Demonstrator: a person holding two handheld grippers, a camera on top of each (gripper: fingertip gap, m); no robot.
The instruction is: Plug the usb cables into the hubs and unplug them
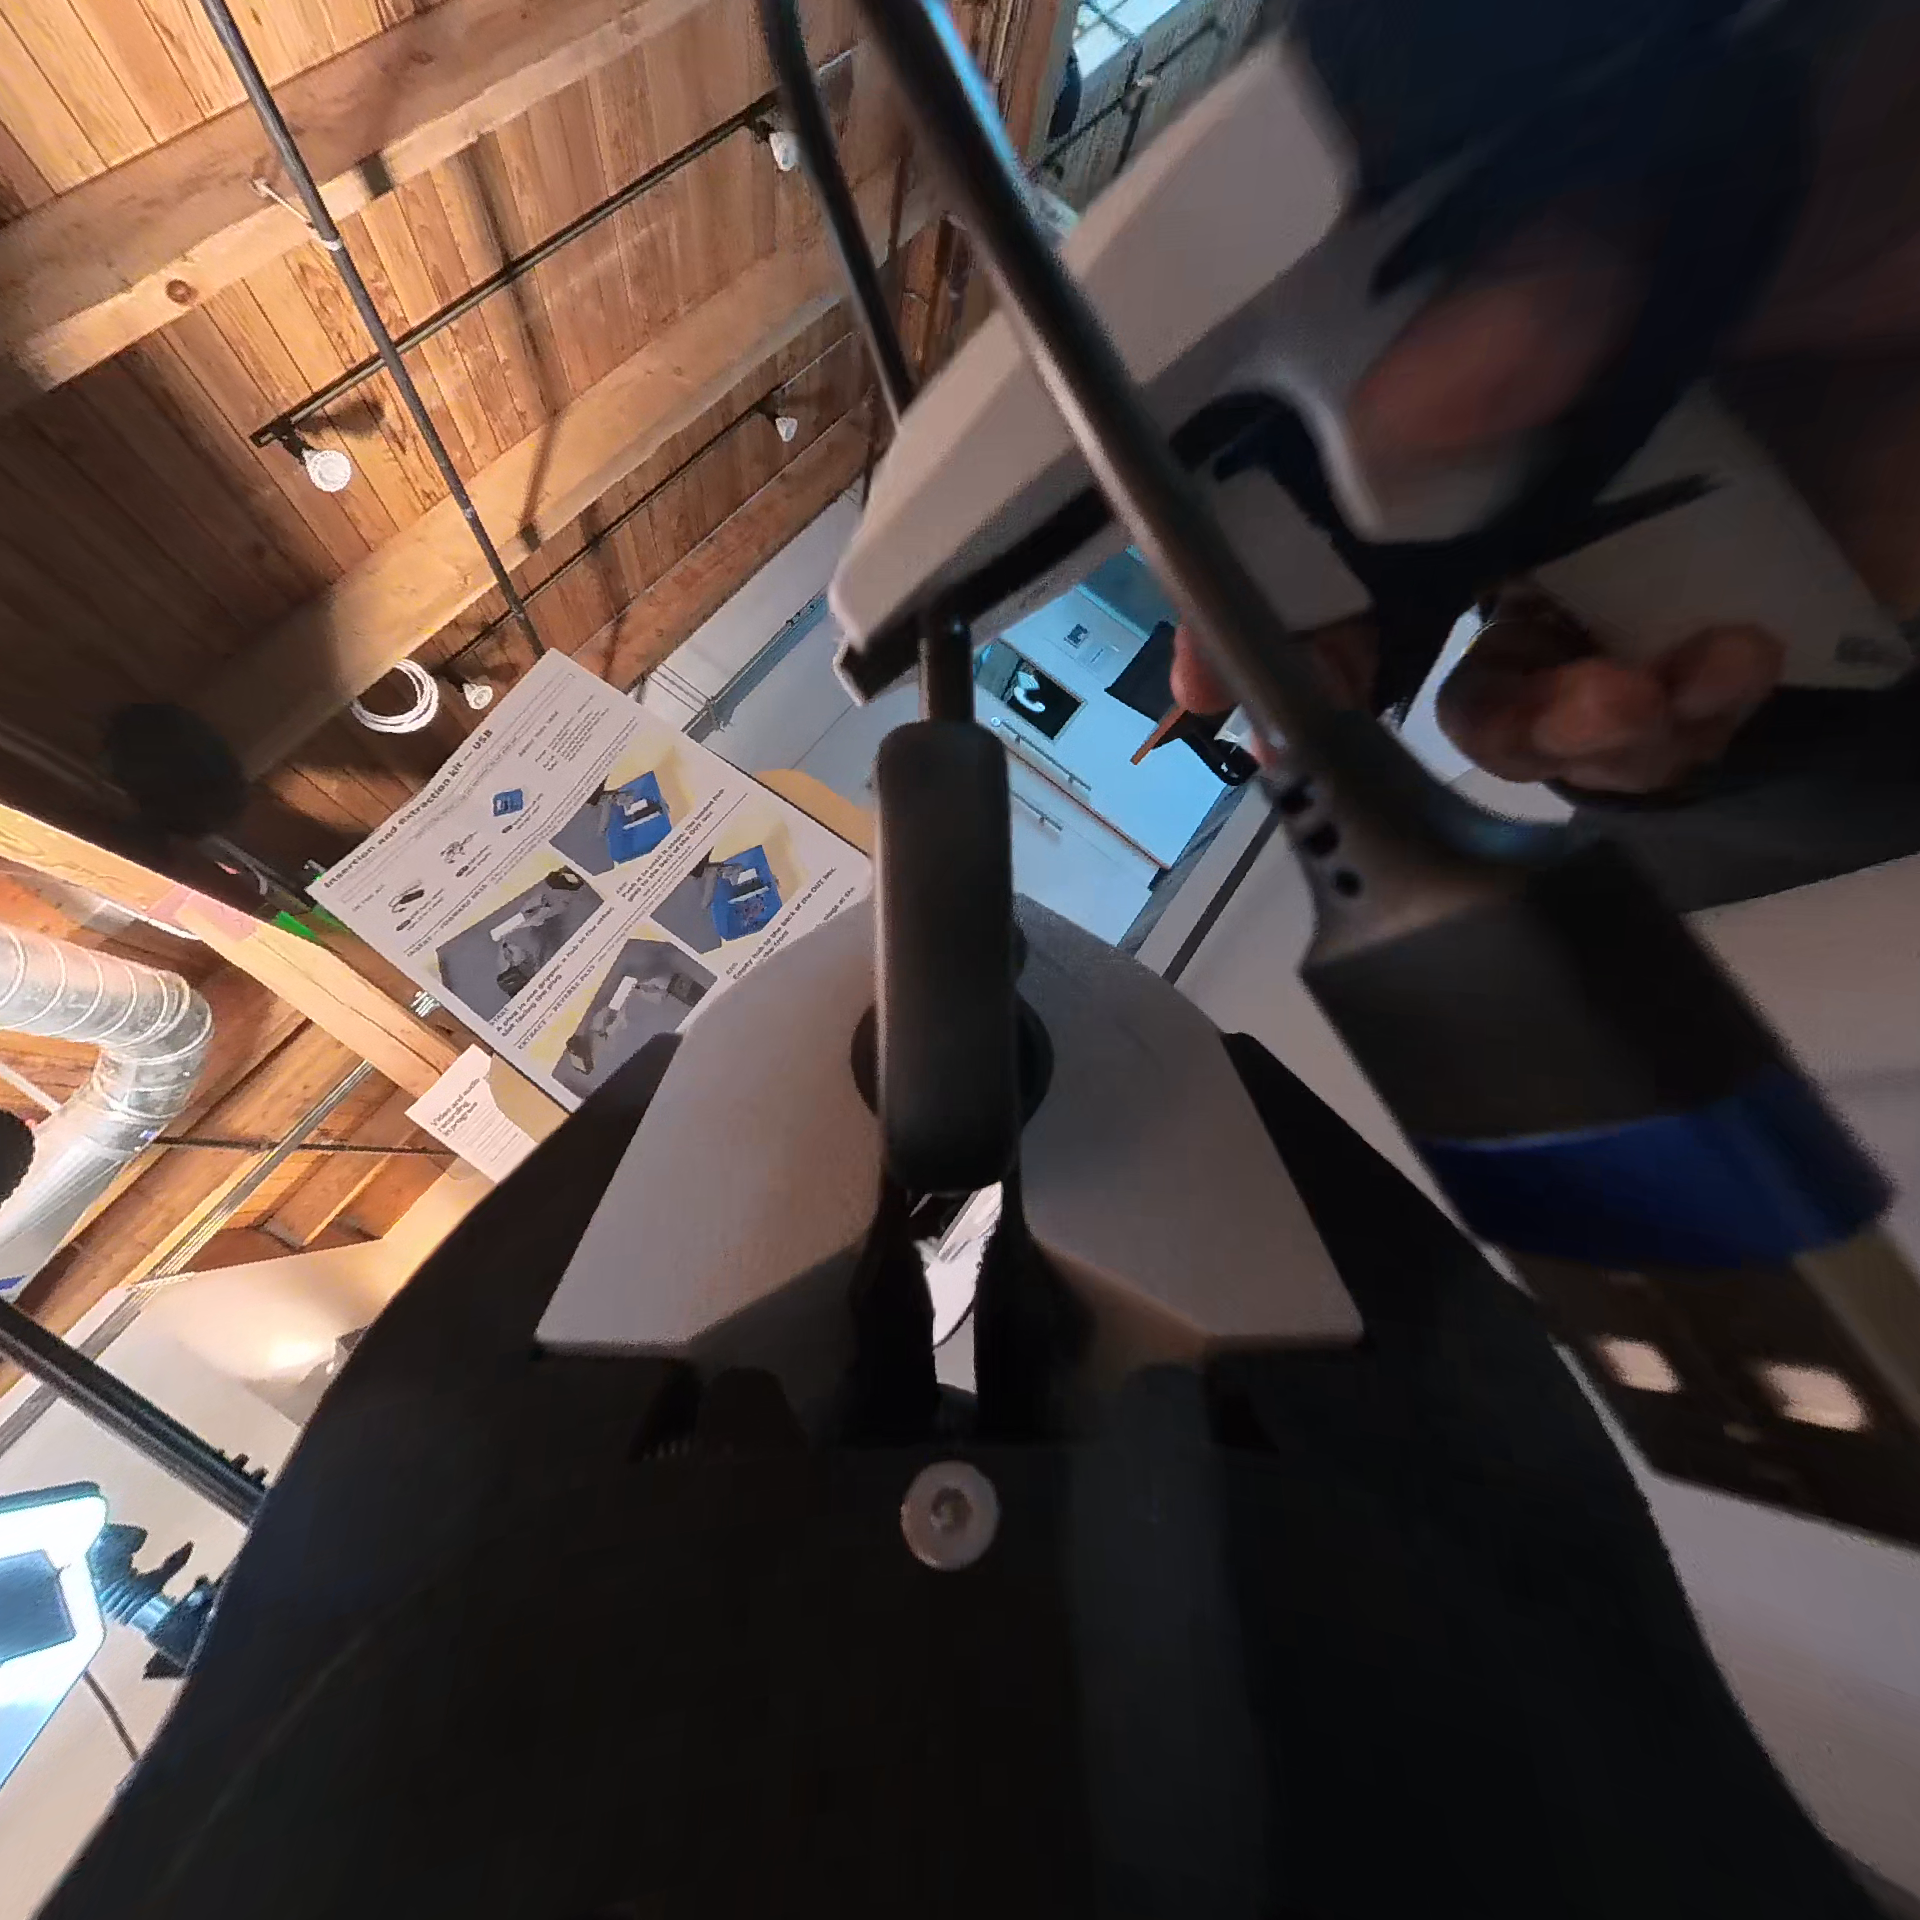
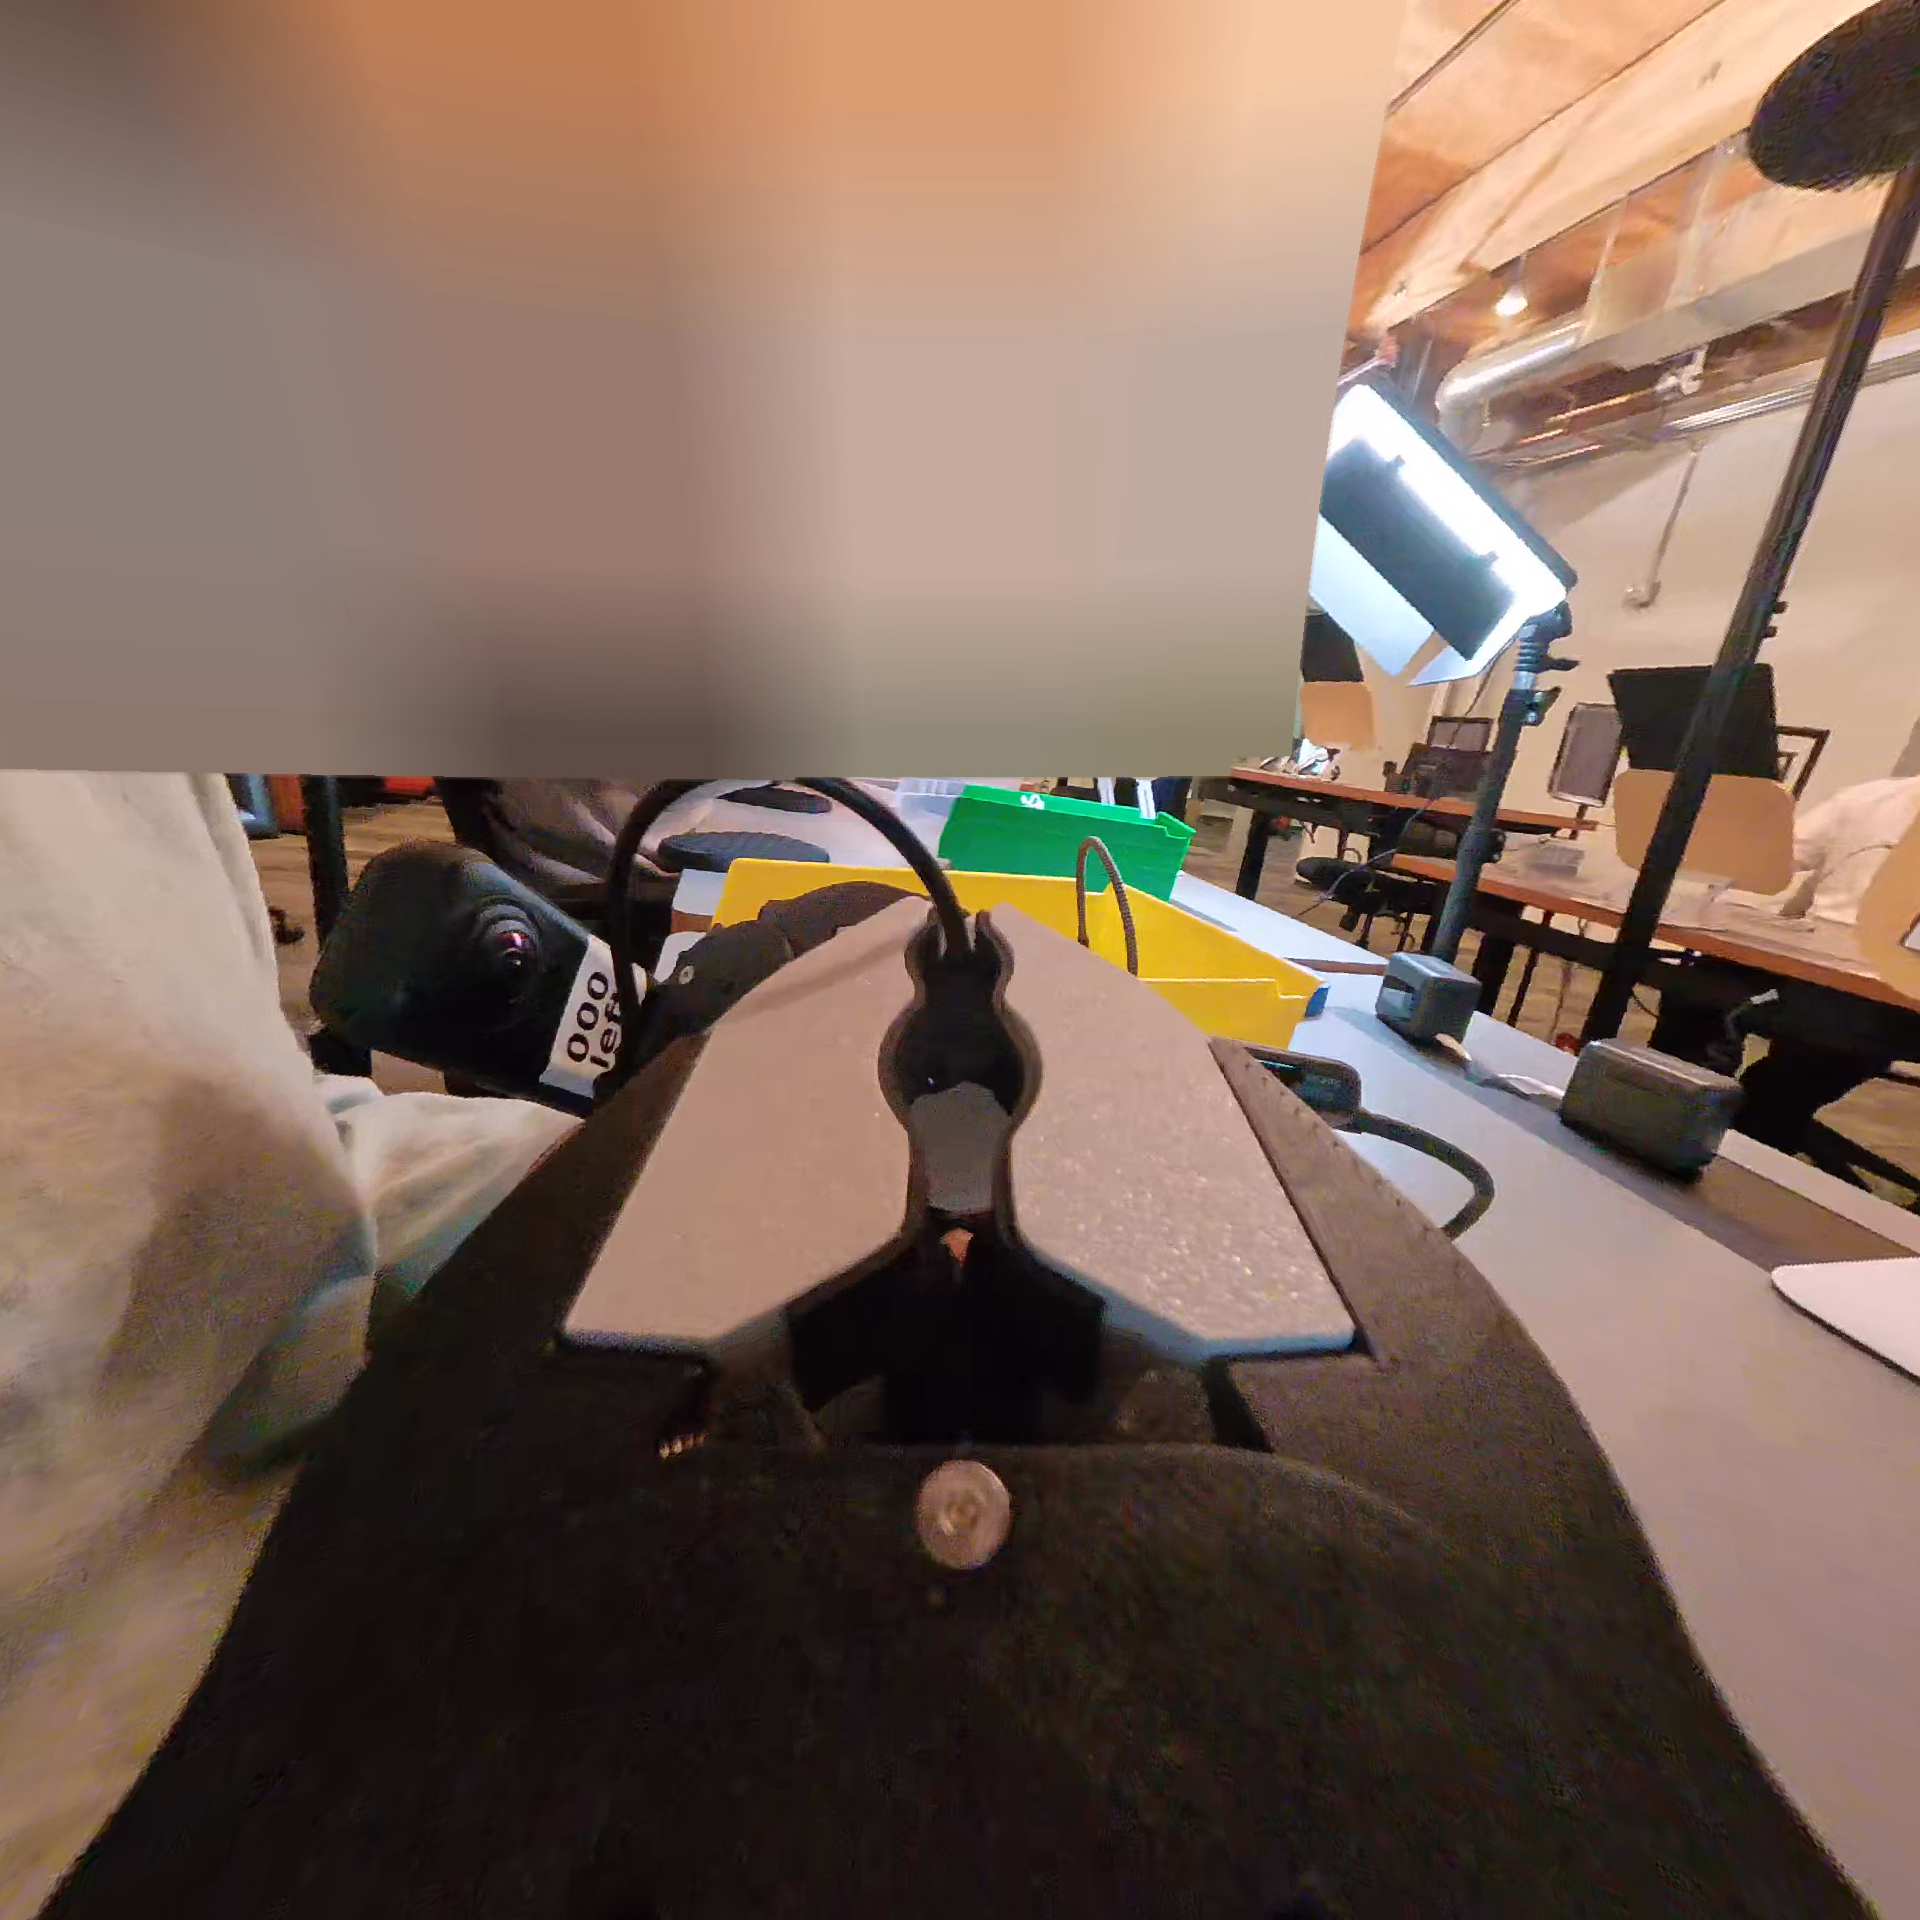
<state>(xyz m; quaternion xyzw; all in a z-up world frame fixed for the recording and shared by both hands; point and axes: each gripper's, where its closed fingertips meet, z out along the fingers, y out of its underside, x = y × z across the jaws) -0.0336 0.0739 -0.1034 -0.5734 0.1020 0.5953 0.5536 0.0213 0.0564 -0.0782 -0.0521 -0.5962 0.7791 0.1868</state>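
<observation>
My left gripper (image 1: 943, 935) points up toward the ceiling and is shut on a black, rounded USB plug (image 1: 940, 831). A thin black cable (image 1: 945, 665) rises from the plug to the grey fingers of the right gripper (image 1: 1039, 416), which a hand holds. A blurred dark grey hub (image 1: 1486, 997) with a blue band crosses the right side; what holds it is unclear. In the right wrist view my right gripper (image 2: 956, 920) is shut on a black connector (image 2: 956, 1070) with a grey middle. Its cable (image 2: 727, 795) loops left to the left gripper (image 2: 447, 966).
A yellow bin (image 2: 1195, 956) and a green bin (image 2: 1060, 821) stand on the grey table (image 2: 1662, 1403) beyond the grippers. Two small grey boxes (image 2: 1652, 1101) sit at the right by a black stand pole (image 2: 1745, 623). A light sleeve (image 2: 135, 1143) fills the left. An instruction sheet (image 1: 582, 894) stands behind. The grippers' ends are close to 6 centimeters from one another.
</observation>
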